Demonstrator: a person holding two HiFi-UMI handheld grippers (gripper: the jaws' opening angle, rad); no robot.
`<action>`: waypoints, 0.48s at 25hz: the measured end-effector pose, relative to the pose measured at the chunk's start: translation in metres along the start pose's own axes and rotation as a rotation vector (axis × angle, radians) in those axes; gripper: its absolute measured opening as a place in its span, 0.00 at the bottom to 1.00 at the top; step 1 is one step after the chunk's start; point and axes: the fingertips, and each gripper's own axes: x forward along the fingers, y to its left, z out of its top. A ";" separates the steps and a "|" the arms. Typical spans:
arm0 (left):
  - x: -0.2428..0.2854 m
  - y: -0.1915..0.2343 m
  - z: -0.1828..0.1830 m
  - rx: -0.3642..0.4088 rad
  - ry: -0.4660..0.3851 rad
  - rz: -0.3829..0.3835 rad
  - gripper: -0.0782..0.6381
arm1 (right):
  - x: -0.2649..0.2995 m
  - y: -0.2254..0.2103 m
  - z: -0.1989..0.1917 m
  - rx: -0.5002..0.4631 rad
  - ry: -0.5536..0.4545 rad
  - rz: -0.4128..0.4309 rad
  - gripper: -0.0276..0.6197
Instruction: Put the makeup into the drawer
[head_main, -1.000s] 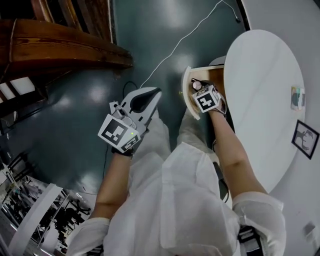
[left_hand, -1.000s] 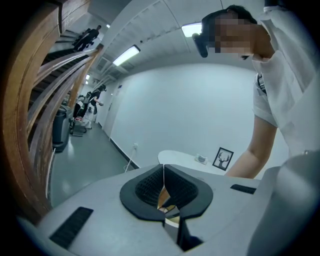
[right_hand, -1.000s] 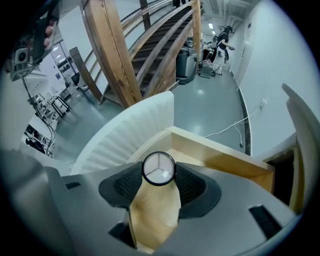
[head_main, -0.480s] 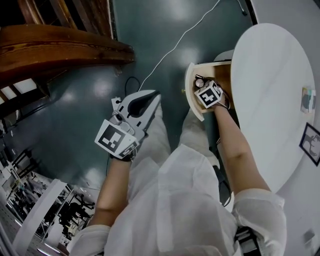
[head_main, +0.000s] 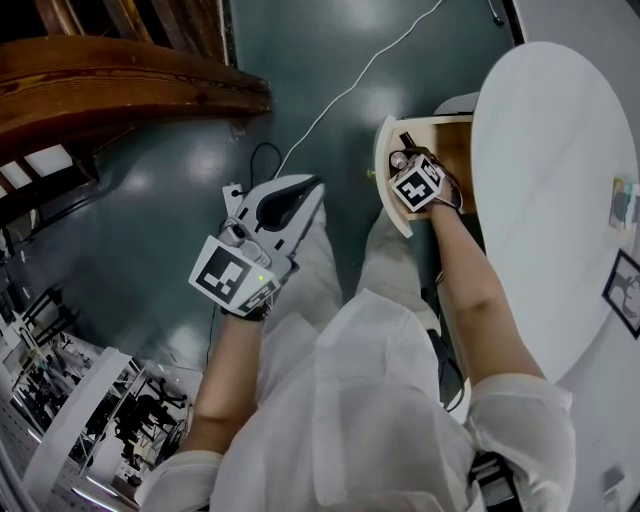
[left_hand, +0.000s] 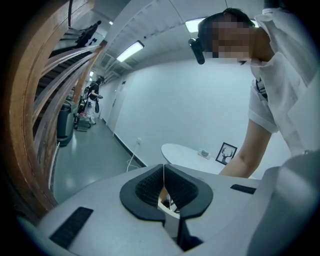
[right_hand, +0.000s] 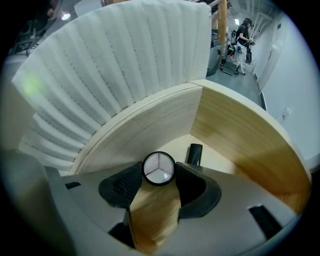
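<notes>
1. The left gripper (head_main: 308, 188) hangs over the dark glossy floor (head_main: 150, 210), well apart from the drawer. Its jaws are pressed together on nothing.
2. The right gripper (right_hand: 159, 175) is clamped on the makeup, a round black-rimmed compact with a pale 3-part lid (right_hand: 159, 168). It holds the compact over the floor of the open light wooden drawer (right_hand: 235, 130).
3. Risk: the tips seem to pinch only the compact's rim, so it may twist free early. If released from this height, it may roll against the black tube (right_hand: 194, 152) lying in the drawer.

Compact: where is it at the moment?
Right gripper view, centre: the compact is held in the right gripper, over the open drawer, a black tube just beyond.
</notes>
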 end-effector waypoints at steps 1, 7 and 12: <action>-0.001 0.000 0.000 0.000 -0.001 0.002 0.13 | 0.001 0.001 0.001 -0.013 0.002 -0.002 0.35; -0.004 -0.003 -0.002 -0.002 -0.004 0.008 0.13 | 0.003 0.001 0.002 -0.024 0.004 -0.002 0.35; -0.006 -0.003 -0.001 -0.001 -0.007 0.012 0.13 | 0.001 0.001 -0.002 0.009 0.016 0.004 0.35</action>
